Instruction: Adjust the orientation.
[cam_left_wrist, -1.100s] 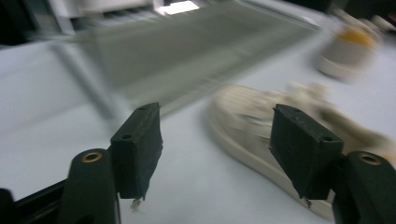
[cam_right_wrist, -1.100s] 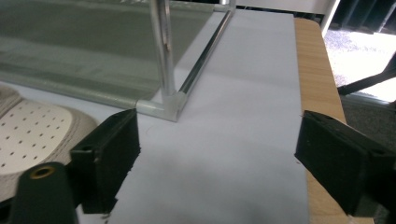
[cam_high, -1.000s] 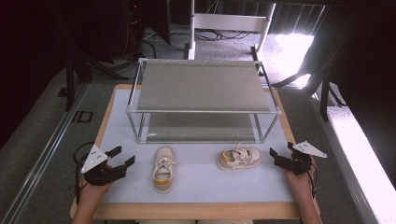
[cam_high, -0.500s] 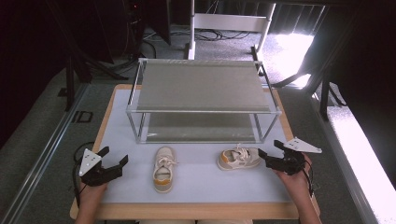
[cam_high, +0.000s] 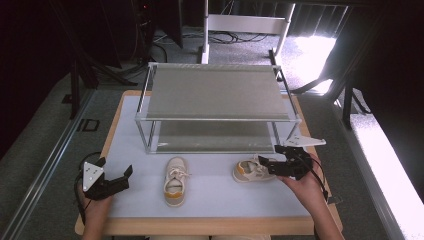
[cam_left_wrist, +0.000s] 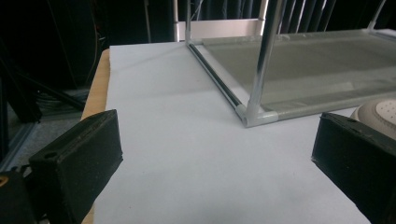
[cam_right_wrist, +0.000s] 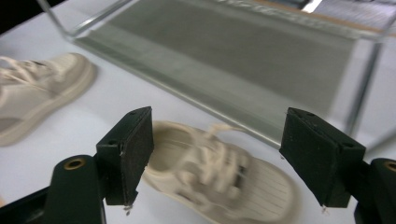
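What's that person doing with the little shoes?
A person holds a hand-held gripper in each hand at a white table. The right hand-held gripper is open and reaching over the shoe on the right, not gripping it yet. The left hand-held gripper waits open at the side. Another shoe lies in the middle, in front of a metal rack.

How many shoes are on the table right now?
2. One shoe lies mid-table in front of the rack, toe toward it. The other shoe lies sideways to its right, under the open right gripper. The rack's shelves look bare.
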